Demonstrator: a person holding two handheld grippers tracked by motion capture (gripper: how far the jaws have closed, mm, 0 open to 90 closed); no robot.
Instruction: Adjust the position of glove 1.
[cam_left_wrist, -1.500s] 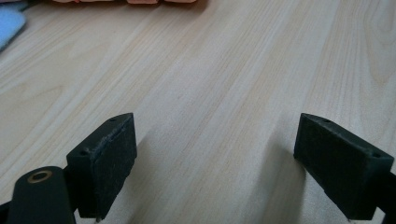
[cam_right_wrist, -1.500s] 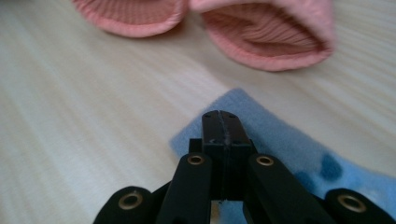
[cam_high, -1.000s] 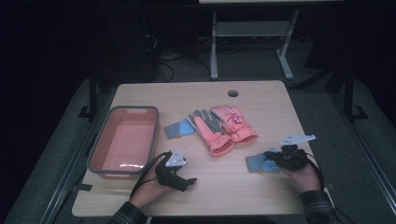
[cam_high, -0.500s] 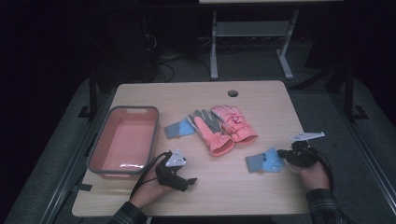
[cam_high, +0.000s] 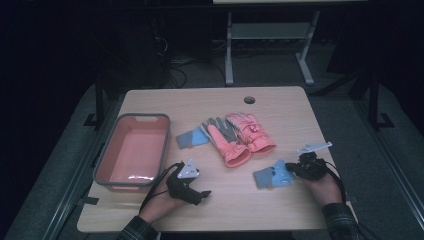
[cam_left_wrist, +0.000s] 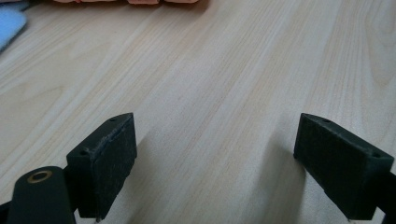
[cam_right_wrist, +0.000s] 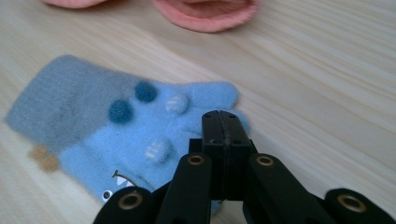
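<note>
A small blue and grey knit glove (cam_high: 271, 175) (cam_right_wrist: 116, 116) lies flat near the table's front right. My right gripper (cam_high: 296, 171) (cam_right_wrist: 226, 121) rests on the glove's finger end. Its jaws are pressed together on the fabric. A matching blue glove (cam_high: 191, 138) (cam_left_wrist: 9, 25) lies at the table's middle, beside a pair of pink and grey winter gloves (cam_high: 239, 137) (cam_right_wrist: 205, 11). My left gripper (cam_high: 200, 195) (cam_left_wrist: 219, 163) hovers low over bare wood at the front left, open, with nothing between its fingers.
A pink tub (cam_high: 112, 150) with a grey rim stands empty at the left of the table. A cable hole (cam_high: 249, 100) sits near the far edge. Bare wood (cam_left_wrist: 224, 84) lies between the two grippers. Metal frame legs (cam_high: 228, 55) stand beyond the table.
My right hand drew slightly right, then came back left, and the blue glove shifted a little left with it. The left gripper has stayed still.
</note>
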